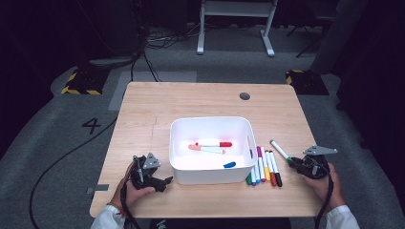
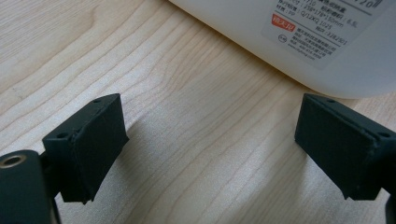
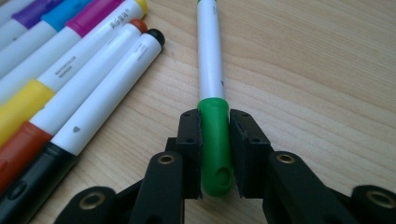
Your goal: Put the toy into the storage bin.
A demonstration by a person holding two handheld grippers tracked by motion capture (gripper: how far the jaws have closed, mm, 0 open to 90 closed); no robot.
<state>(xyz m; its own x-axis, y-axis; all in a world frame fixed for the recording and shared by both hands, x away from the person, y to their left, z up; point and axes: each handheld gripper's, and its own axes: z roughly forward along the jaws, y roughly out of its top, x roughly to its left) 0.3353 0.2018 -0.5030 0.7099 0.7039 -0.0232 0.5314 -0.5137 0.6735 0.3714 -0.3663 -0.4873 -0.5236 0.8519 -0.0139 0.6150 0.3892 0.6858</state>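
Observation:
A white bin (image 1: 248, 138) stands mid-table and holds a red-capped marker (image 1: 217, 144), a pink marker (image 1: 204, 149) and a blue cap (image 1: 229, 164). To its right lies a row of several markers (image 1: 264, 168). My right gripper (image 1: 294, 162) is shut on the green cap of a green marker (image 3: 212, 126), which points away over the wood. The neighbouring markers (image 3: 70, 93) lie just left of it. My left gripper (image 2: 210, 149) rests open on the table at the bin's front left corner (image 2: 299, 46), with nothing between its jaws.
The wooden table (image 1: 157, 105) has bare room behind and left of the bin. A dark round hole (image 1: 244, 96) marks the far right part. A cable (image 1: 62, 157) trails off the left side to the floor. A white frame (image 1: 236, 24) stands beyond the table.

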